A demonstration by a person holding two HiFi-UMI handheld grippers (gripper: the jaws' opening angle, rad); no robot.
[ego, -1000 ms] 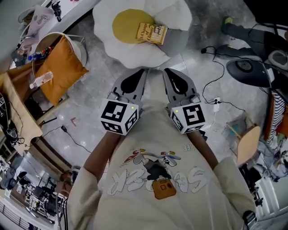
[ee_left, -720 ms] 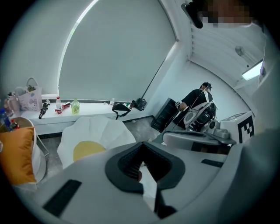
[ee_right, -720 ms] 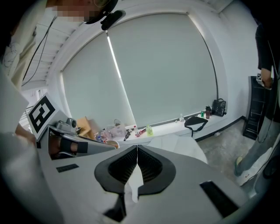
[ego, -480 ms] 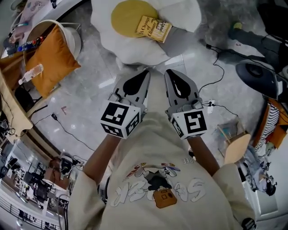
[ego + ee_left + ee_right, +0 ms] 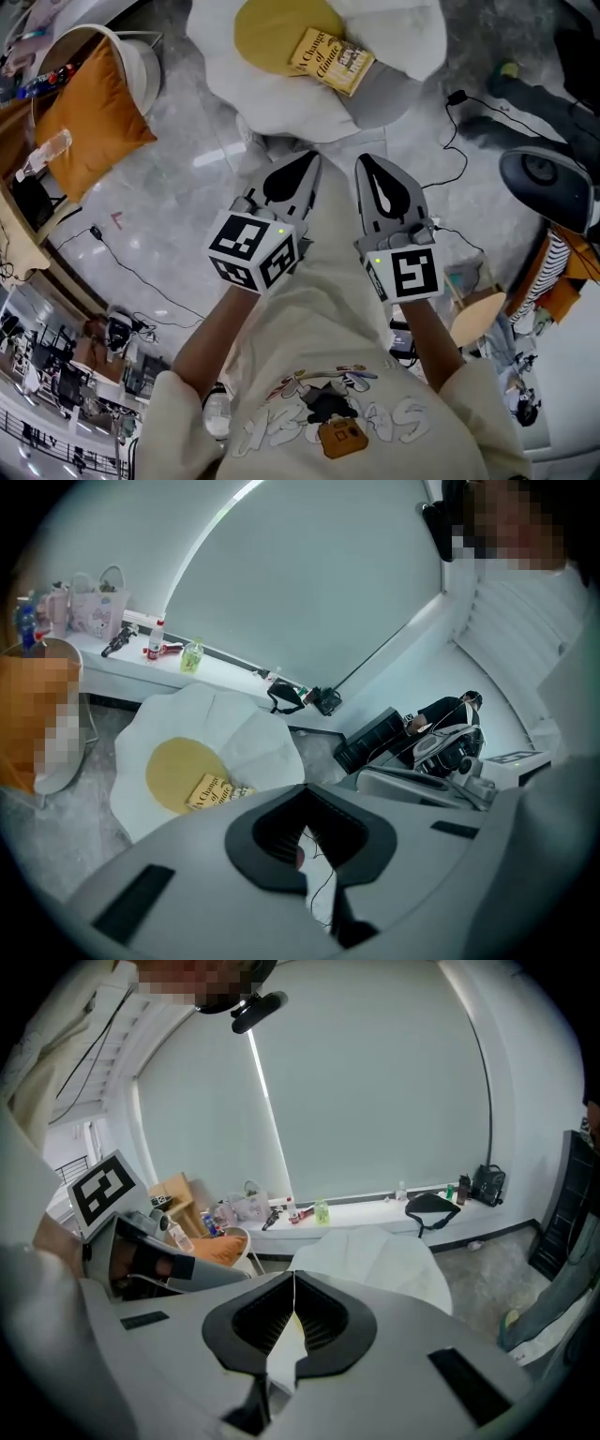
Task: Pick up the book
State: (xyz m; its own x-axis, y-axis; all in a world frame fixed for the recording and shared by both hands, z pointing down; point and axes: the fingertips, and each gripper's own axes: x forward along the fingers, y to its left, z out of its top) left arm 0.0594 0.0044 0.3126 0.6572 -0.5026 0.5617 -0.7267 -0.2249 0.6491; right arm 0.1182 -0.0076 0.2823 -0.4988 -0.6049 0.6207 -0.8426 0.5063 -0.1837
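Book is on the egg-shaped cushion. It lies flat and skewed, partly on the yellow yolk patch and partly on the white. Yellow cover faces up. Nothing is touching it.

Left gripper: jaws together, tips meeting, nothing between them. Its own view has the book off to the left of the jaws and farther out, on the yolk.

Right gripper: jaws together as well, empty. Its own view shows the white of the cushion beyond the tips.

Both grippers are side by side in front of the person's torso, not touching each other and pointing toward the cushion. Their tips are over the grey floor, near the cushion's near edge and well apart from the book.

Off to the left, an orange pillow leans in a round white chair. A thin black cable runs across the floor below it.
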